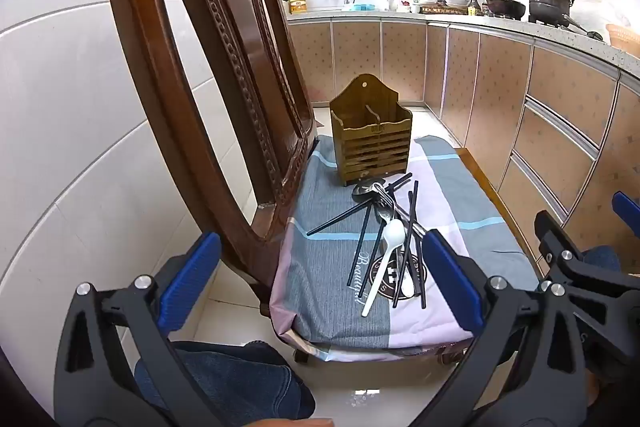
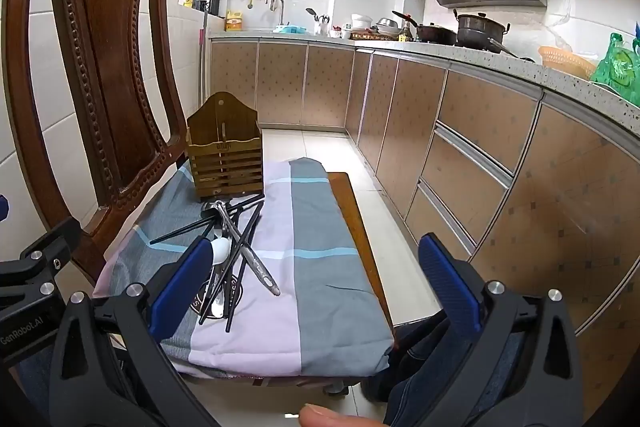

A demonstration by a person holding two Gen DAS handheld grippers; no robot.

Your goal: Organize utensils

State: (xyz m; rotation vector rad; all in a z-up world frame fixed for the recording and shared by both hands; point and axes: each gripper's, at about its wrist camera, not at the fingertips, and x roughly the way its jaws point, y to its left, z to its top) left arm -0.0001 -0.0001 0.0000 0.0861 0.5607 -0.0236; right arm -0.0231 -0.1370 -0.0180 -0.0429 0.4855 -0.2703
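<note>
A brown wooden utensil holder (image 1: 371, 135) (image 2: 225, 151) stands upright at the back of a cloth-covered chair seat (image 1: 328, 291) (image 2: 320, 267). In front of it lies a loose pile: black chopsticks (image 1: 362, 241) (image 2: 245, 251), a white plastic spoon (image 1: 390, 239) (image 2: 221, 250), a metal fork (image 1: 386, 197) and metal spoons (image 2: 262, 273). My left gripper (image 1: 320, 283) hangs open before the seat's near edge, nothing between its fingers. My right gripper (image 2: 316, 281) is open too, over the seat's right half, empty; it shows at the right edge of the left wrist view.
The carved wooden chair back (image 1: 224, 67) (image 2: 100, 59) rises at the left of the seat. Kitchen cabinets (image 1: 540, 131) (image 2: 460, 147) run along the right under a counter with pots (image 2: 478, 29). A person's jeans-clad legs (image 1: 224, 379) are below the grippers.
</note>
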